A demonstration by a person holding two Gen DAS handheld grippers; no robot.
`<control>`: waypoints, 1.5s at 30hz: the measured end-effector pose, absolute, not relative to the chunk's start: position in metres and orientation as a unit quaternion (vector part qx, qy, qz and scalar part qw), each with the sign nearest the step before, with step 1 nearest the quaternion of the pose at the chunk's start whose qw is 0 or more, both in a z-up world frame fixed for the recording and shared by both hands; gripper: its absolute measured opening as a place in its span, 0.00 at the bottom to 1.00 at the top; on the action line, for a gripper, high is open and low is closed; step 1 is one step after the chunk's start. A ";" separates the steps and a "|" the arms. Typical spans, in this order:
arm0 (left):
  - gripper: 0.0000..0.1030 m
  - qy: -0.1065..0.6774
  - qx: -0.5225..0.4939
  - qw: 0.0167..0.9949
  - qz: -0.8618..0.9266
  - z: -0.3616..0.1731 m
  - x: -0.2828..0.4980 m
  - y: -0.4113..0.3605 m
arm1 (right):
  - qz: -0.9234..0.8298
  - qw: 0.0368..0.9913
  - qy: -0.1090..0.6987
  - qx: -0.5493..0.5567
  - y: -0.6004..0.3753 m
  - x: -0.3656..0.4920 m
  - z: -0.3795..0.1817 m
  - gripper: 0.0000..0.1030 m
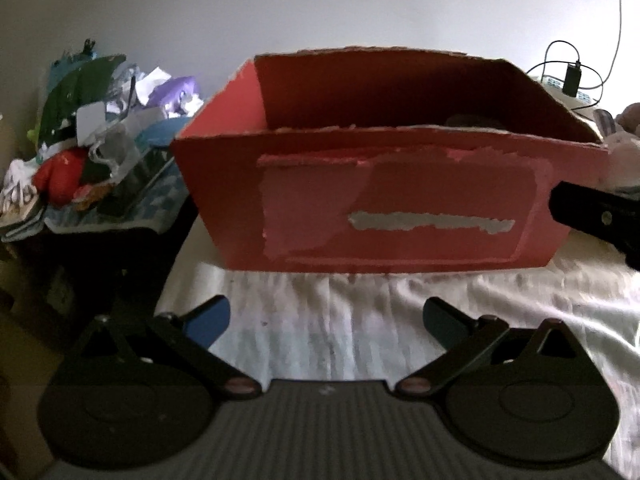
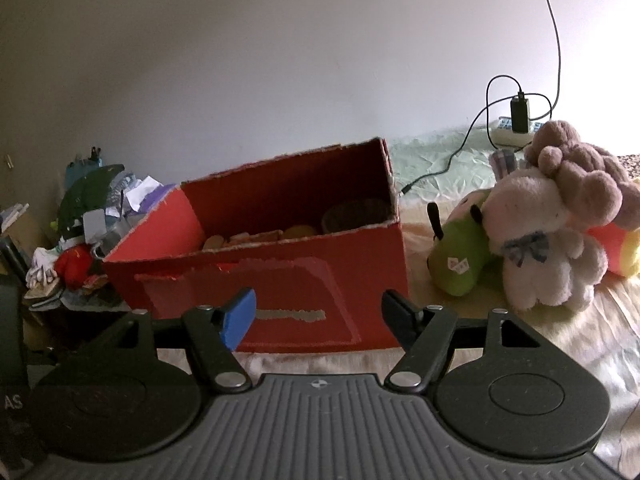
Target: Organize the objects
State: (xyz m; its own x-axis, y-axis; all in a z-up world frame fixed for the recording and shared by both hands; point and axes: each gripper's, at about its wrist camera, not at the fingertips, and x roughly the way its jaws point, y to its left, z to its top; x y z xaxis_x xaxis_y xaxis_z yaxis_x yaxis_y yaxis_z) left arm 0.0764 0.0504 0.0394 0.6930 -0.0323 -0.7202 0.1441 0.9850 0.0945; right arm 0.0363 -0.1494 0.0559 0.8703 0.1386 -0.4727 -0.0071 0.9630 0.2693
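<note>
In the left wrist view, our left hand-held gripper [image 1: 326,316] hangs spread and empty before the red box [image 1: 372,196], which sits on the bed [image 1: 320,312] sheet. In the right wrist view, our right hand-held gripper [image 2: 318,316] is likewise spread and empty; the plush toys [image 2: 536,240] lie just beside the box, toward the bed's right edge. We risk pinching only fur, so a toy slips free.

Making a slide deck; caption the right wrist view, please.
Open right gripper faces a red box, plush toys heaped to its right.
</note>
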 end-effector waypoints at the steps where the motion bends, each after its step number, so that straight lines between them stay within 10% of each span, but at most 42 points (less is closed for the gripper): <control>1: 0.99 0.385 0.073 0.919 -0.048 0.042 0.075 0.049 | 0.039 0.960 0.246 0.131 -0.150 0.035 0.059 0.70; 21: 1.00 0.312 0.088 0.946 -0.023 0.098 0.106 0.043 | 0.040 0.980 0.165 0.106 -0.147 0.054 0.095 0.76; 45: 1.00 0.336 0.080 0.938 -0.021 0.093 0.154 0.045 | 0.009 0.962 0.245 0.118 -0.146 0.116 0.088 0.90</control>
State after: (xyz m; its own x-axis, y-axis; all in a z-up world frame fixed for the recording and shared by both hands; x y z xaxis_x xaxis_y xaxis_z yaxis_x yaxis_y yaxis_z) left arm 0.1541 0.0450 0.0934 0.7738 0.0149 -0.6333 0.0924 0.9864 0.1361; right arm 0.1155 -0.1458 0.0878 0.8794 0.0756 -0.4700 0.0403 0.9719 0.2318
